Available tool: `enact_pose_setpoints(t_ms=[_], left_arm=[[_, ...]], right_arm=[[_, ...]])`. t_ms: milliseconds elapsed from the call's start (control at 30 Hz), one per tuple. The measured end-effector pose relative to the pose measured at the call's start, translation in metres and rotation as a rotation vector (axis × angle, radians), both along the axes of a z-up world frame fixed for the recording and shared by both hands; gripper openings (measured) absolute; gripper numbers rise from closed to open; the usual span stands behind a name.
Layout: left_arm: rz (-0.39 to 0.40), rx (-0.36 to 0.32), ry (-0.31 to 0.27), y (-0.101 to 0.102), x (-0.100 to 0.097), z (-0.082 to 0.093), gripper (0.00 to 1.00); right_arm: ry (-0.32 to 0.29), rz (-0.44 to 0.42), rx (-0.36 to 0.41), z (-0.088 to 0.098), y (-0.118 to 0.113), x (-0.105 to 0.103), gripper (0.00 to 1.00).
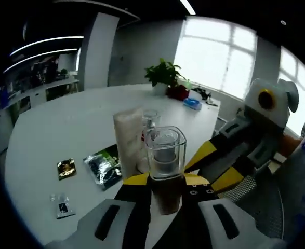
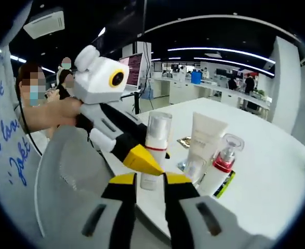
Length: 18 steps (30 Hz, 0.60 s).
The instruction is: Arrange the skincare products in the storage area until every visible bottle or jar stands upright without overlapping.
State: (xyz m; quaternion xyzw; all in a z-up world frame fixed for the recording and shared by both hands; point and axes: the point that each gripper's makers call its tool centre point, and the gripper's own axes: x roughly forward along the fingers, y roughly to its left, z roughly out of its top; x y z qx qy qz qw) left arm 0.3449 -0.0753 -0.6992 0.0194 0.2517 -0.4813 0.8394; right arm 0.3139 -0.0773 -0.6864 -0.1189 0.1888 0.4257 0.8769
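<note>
Left claw (image 1: 165, 181) clenched upright on a clear-capped bottle (image 1: 165, 155), ready for standing on the desk (image 1: 64, 129); right claw (image 2: 149, 179) released.

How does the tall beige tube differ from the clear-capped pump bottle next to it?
The beige tube is opaque, flat and tapered; the pump bottle is smaller, with a red collar under a clear dome cap. The tube rises higher than the pump bottle. Both stand upright on the white table.

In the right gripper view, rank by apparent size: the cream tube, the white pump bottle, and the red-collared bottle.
1. Cream tube and white pump bottle look close in height; the tube is wider, so no firm order.
2. Red-collared bottle looks smallest, though it leans and nearness varies.
</note>
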Motion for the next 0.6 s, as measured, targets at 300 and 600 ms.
enact_pose_setpoints(t_ms=[300,600], left_arm=[[-0.082,0.063,-0.017,-0.003,-0.012,-0.013,0.18],[-0.241,0.075,-0.057,-0.019,-0.031,-0.014,0.18]], right_arm=[[-0.039,-0.026,0.081,0.027,-0.005,0.007,0.21],[-0.021,0.007,0.182,0.037,0.001,0.005,0.25]])
